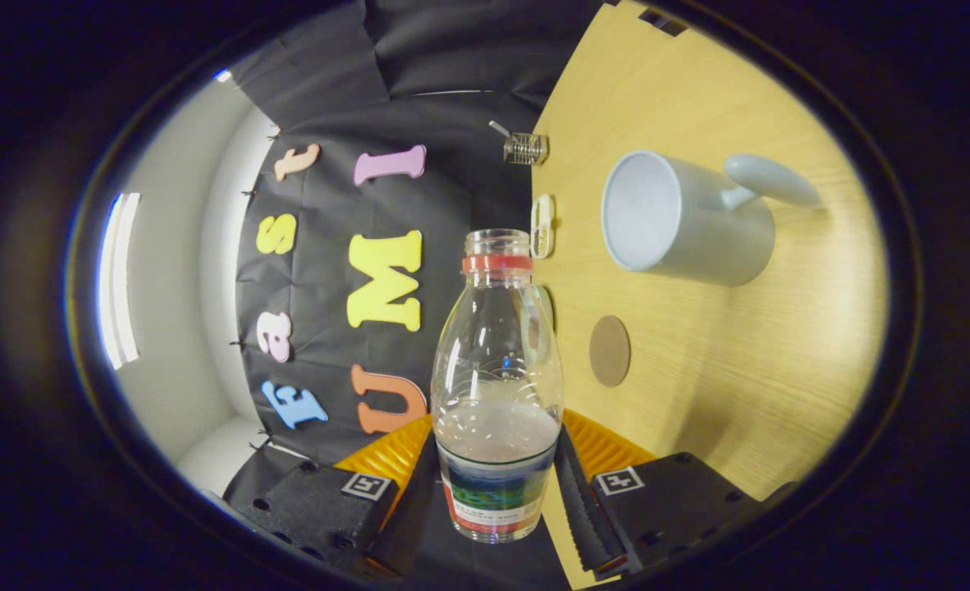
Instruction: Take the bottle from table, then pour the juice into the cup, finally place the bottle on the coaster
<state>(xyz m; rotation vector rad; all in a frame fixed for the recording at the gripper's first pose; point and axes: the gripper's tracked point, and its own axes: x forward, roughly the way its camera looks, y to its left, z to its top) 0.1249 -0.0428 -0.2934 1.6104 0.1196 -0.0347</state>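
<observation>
My gripper (495, 484) is shut on a clear plastic bottle (497, 361), both black fingers pressing its labelled lower part. The bottle is uncapped, has a red neck ring, and holds a little pale liquid near the bottom. The whole view is rolled, so the wooden table (739, 369) stands like a wall beside the bottle. A white cup (682, 217) with a handle stands on the table, beyond the fingers, its mouth facing toward the bottle's neck but apart from it. A round brown coaster (610, 350) lies on the table close beside the bottle's body.
A small clear glass object (526, 148) sits at the table's far edge. A small white oblong item (542, 226) lies at that edge near the bottle's mouth. A white wall (173, 328) lies beyond the black cloth.
</observation>
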